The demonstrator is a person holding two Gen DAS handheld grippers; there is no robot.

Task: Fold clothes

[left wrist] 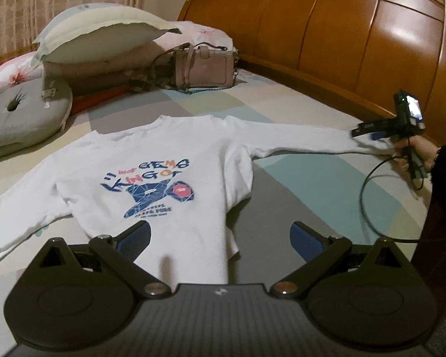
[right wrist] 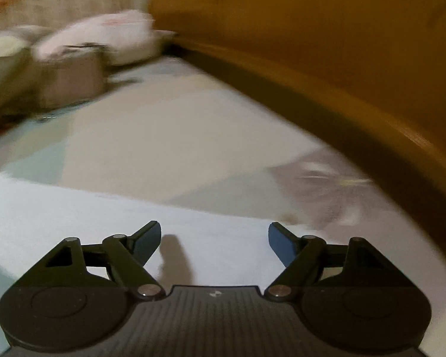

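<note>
White long-sleeved shirt (left wrist: 163, 163) lies flat, face up on patchwork bedsheet (left wrist: 297, 202), sleeves spread, blue and orange print on chest. Left gripper (left wrist: 220, 238) hovers at shirt hem, jaws wide apart, empty. Right gripper (right wrist: 214, 238) over white sleeve (right wrist: 104, 214), jaws spread, holding nothing. Right view blurred. Wooden headboard (left wrist: 342, 29) beyond.

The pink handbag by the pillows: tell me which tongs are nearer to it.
Probably the right. The right tongs sit at the shirt's sleeve cuff; the left tongs hover at its hem, farther from the pink handbag.
</note>
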